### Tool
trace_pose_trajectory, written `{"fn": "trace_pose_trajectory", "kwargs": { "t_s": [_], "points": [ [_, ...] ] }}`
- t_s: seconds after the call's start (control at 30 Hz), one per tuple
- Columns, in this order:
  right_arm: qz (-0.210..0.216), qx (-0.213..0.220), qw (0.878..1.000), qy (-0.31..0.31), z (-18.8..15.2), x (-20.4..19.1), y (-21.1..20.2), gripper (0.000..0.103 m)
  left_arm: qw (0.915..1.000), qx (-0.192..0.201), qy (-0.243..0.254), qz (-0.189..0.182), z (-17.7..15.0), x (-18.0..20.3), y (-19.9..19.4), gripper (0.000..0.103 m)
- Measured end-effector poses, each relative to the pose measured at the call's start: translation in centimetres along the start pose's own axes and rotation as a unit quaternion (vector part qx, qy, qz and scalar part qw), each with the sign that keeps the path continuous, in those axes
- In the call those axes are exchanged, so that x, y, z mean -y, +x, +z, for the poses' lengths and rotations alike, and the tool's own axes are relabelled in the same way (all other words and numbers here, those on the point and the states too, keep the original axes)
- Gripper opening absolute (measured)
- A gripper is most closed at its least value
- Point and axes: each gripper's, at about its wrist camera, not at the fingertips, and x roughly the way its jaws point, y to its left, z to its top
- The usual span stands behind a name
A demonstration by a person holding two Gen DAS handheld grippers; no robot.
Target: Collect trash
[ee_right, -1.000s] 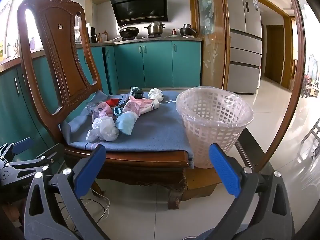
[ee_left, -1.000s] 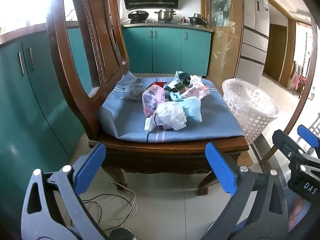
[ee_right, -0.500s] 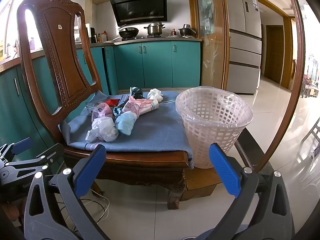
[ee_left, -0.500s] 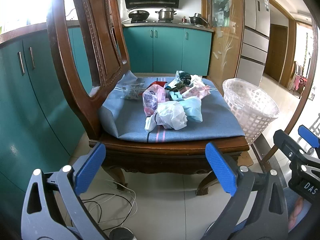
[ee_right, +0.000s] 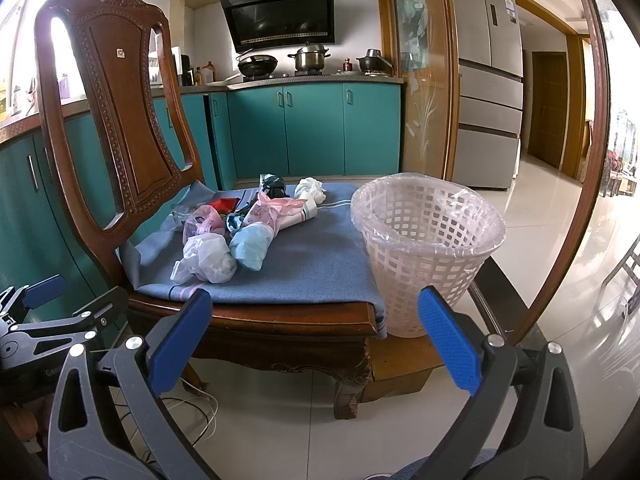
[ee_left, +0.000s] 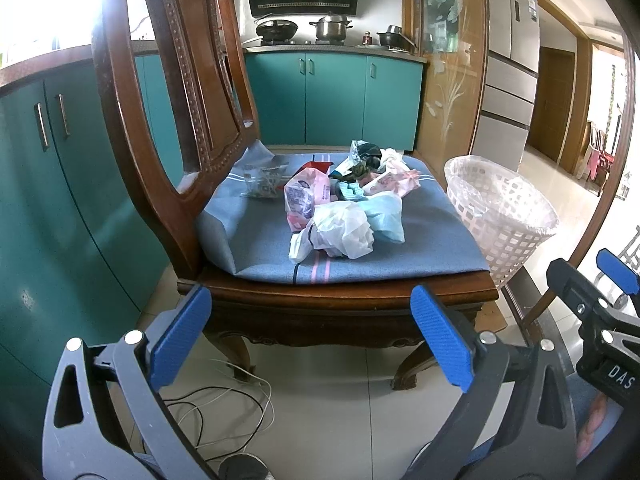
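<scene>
A pile of trash lies on the blue cushion [ee_left: 420,240] of a wooden chair: a crumpled white plastic bag [ee_left: 344,232] nearest me, a light blue wad [ee_left: 384,216], pink wrappers [ee_left: 304,196] and dark packaging [ee_left: 360,156] behind. The pile also shows in the right wrist view [ee_right: 236,232]. A white lattice waste basket [ee_right: 428,248] with a clear liner stands right of the chair, seen in the left wrist view too [ee_left: 500,216]. My left gripper [ee_left: 312,340] is open and empty, below the chair's front edge. My right gripper [ee_right: 316,340] is open and empty, in front of the chair and basket.
The chair's tall carved back [ee_right: 116,112] rises at the left. Teal cabinets [ee_left: 60,200] line the left and far wall. Loose cables [ee_left: 224,400] lie on the tiled floor under the chair. A wooden frame edge [ee_right: 560,240] curves along the right.
Both grippers have crept slightly forward toward the chair. Nothing has been grasped or moved on the cushion.
</scene>
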Motion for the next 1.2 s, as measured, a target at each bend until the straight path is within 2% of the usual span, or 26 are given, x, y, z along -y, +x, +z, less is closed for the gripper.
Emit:
{"fn": "trace_pose_trajectory", "kwargs": {
  "t_s": [1.2],
  "points": [
    [-0.001, 0.001, 1.0, -0.002, 0.01, 0.0, -0.13, 0.1, 1.0, -0.004, 0.006, -0.004, -0.09, 0.1, -0.02, 0.1]
  ]
}}
